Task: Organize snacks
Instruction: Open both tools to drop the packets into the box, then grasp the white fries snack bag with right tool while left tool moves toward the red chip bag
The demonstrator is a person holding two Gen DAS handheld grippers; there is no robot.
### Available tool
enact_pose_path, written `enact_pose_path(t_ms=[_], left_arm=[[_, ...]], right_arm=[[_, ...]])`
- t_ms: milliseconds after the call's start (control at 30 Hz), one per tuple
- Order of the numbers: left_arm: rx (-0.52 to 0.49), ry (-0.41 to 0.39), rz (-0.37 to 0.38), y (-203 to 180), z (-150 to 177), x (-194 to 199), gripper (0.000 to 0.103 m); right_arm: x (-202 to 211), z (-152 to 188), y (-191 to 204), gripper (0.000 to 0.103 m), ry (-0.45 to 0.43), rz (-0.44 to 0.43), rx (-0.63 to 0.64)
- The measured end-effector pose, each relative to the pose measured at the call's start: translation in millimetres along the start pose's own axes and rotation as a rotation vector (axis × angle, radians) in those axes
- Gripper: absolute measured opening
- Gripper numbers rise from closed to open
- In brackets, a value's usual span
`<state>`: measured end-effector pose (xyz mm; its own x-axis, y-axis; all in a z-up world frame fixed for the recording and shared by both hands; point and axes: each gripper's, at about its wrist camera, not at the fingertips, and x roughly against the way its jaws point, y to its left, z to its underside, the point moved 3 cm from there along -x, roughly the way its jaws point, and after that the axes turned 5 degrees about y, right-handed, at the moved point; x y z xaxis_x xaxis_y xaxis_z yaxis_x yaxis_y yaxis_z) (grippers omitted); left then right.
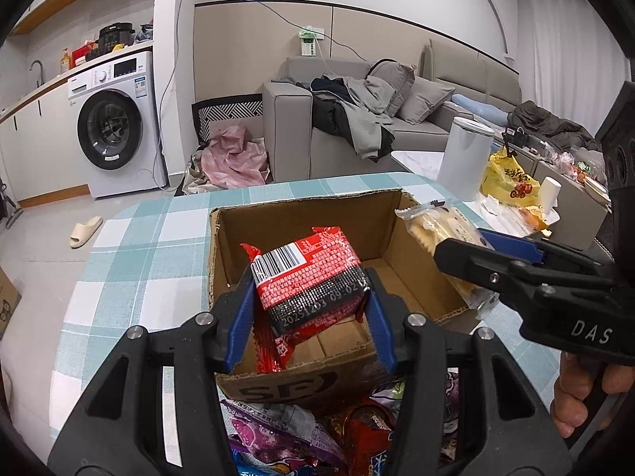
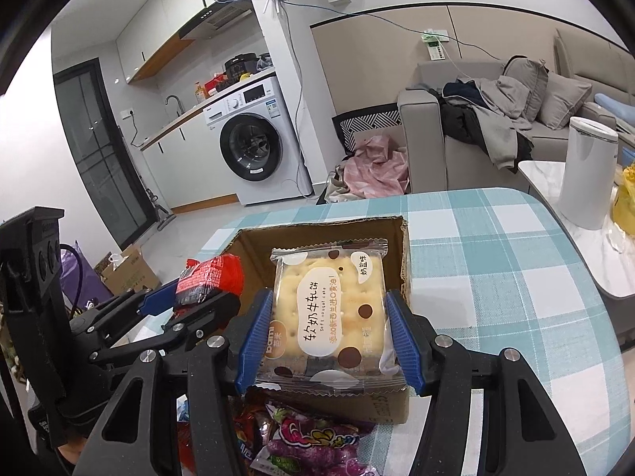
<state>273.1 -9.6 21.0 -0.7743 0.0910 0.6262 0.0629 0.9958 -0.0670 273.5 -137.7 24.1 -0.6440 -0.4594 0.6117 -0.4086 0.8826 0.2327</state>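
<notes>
The near wall of the cardboard box is being half hidden by the gripper bodies in both views, and of its black print only "SF" can be read in the left wrist view. The pile of loose snack packets just near of the box is being cut off by the bottom edge; purple, red and blue wrappers are being shown, but their writing is too broken up to read.

A red snack packet is being pinched between the blue pads of the left gripper and is being held above the box's open top, toward its left side. A barcode is being shown on its white label, and the stamped date "20251203 09:02" can be read on its black band; the small white print around it cannot be made out. A second red wrapper hanging below it is being partly covered.

A clear-wrapped cracker sandwich packet is being clamped at its two side edges by the right gripper, over the box's right half. "bami", "Soft nougat cake" and large Chinese characters are being shown on it. In the left wrist view only one end of this packet can be seen beyond the right gripper, whose black body is marked "DAS".

The box is being shown standing on a teal-and-white checked tablecloth. Far right, a white cylindrical bin and a yellow printed bag are being partly cut off.
</notes>
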Motion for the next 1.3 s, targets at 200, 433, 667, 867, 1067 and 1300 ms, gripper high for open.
enact_pose_path(t_ms=[200, 433, 667, 867, 1067, 1300], left_arm=[[-0.009, 0.009, -0.001, -1, 1, -3, 0.048], [-0.009, 0.022, 0.021, -6, 4, 8, 0.067], [-0.014, -0.014, 0.022, -7, 15, 39, 0.093], [0.009, -0.037, 0.002, -3, 30, 69, 0.102], [0.009, -0.043, -0.021, 0, 45, 95, 0.102], [0.035, -0.041, -0.034, 9, 63, 119, 0.102]], right_arm=[[-6, -1, -3, 0.058, 0.007, -0.003, 0.002], [8, -1, 0, 0.072, -0.014, 0.012, 0.031], [31, 10, -6, 0.102, -0.022, 0.005, 0.03], [48, 25, -9, 0.103, -0.022, 0.015, 0.038], [59, 42, -9, 0.103, -0.011, -0.003, 0.034], [64, 62, -6, 0.103, 0.032, -0.007, 0.07]])
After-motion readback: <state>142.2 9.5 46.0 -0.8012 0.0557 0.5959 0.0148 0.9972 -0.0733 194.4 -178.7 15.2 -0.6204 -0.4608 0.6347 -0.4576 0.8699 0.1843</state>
